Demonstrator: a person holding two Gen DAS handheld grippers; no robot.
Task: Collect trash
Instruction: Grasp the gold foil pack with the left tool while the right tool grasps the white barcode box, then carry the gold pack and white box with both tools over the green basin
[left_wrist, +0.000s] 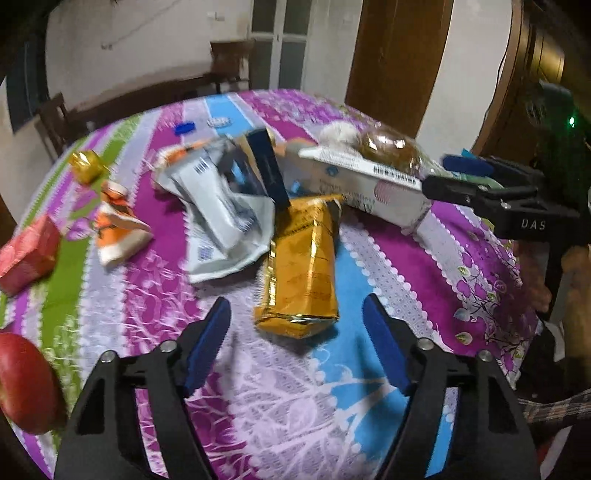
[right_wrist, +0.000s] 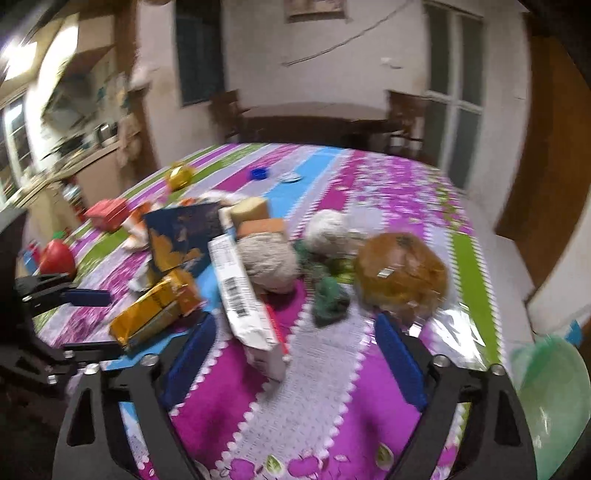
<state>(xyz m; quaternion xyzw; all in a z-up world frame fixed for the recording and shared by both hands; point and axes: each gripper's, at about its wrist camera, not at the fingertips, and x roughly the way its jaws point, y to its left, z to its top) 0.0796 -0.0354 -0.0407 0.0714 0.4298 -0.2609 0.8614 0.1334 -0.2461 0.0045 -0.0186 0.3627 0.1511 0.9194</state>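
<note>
A heap of trash lies on the striped purple tablecloth (left_wrist: 155, 295). My left gripper (left_wrist: 295, 306) is open, and the near end of a gold foil packet (left_wrist: 299, 258) lies between its blue fingertips, untouched. My right gripper (right_wrist: 295, 319) is open too, its pads to either side of a long white carton (right_wrist: 243, 295) and clear of it. In the left wrist view that carton (left_wrist: 369, 181) points at the right gripper (left_wrist: 439, 171). Behind lie a crumpled white wrapper (left_wrist: 221, 218), a dark blue box (left_wrist: 266, 166) and a brown bun in a clear bag (right_wrist: 402, 273).
An orange wrapper (left_wrist: 118, 229), a gold foil ball (left_wrist: 86, 166), a red box (left_wrist: 26, 254) and a red apple (left_wrist: 26, 384) sit at the left. A blue cap (left_wrist: 184, 127) lies far back. A pale green bag (right_wrist: 550, 391) hangs off the table's right edge. Chairs stand behind.
</note>
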